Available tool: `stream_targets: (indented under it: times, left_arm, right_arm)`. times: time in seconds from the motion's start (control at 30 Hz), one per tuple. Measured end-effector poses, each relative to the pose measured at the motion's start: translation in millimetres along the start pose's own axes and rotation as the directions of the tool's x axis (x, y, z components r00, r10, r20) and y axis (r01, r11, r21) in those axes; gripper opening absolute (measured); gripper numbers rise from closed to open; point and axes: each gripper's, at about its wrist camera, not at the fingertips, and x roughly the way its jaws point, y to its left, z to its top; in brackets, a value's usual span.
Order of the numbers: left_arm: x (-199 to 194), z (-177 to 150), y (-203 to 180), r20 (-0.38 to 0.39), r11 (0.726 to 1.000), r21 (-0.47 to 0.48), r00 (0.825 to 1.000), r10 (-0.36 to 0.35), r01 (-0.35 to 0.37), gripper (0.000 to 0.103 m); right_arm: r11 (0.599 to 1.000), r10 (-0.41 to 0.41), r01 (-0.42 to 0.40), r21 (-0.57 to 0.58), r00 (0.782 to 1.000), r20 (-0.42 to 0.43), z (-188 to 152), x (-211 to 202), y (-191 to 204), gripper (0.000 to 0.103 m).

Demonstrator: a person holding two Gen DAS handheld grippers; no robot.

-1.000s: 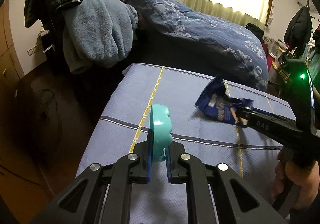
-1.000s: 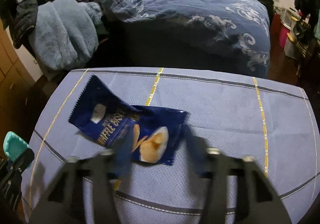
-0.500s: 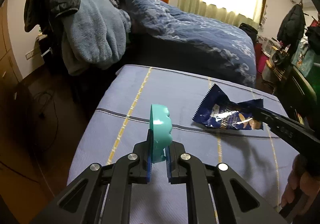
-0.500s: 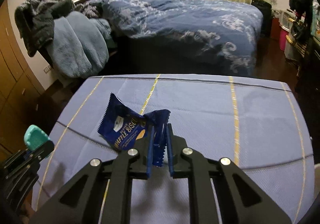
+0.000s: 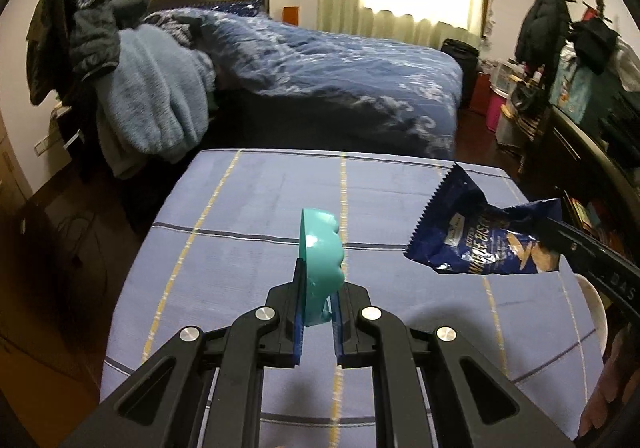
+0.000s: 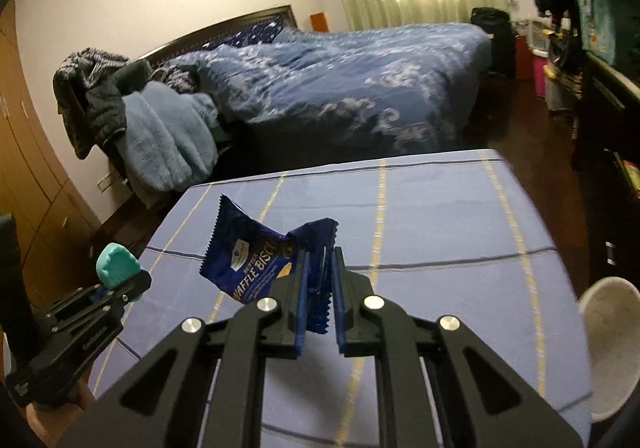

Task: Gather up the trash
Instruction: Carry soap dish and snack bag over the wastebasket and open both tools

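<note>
**Both claws loaded above the bench**

The right claw [image 6: 319, 288] is clamped on a dark blue biscuit wrapper [image 6: 256, 256] — the crumpled right end of the packet is pinched between the pads, while the rest sticks out up and to the left of the claw, clear of the blue checked cloth of the bench [image 6: 440, 216]. In the left wrist view the same wrapper [image 5: 484, 244] hangs in the air at the right, off the cloth.

The left claw [image 5: 318, 300] is closed tight on a teal plastic piece [image 5: 320, 252], which stands upright between its pads, most of it above the tips. A white bin [image 6: 612, 344] sits near the bench's right edge — just beside it, lower down.
</note>
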Motion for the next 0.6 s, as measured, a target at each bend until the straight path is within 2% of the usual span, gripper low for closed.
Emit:
stream_targets:
  times: [0.6]
  left_arm:
    - [-8, -16, -93, -0.019, 0.989, 0.134, 0.998, -0.063, 0.065, 0.011]
  right_arm:
    - [0.983, -0.153, 0.143, 0.112, 0.984, 0.087, -47, -69, -88, 0.012]
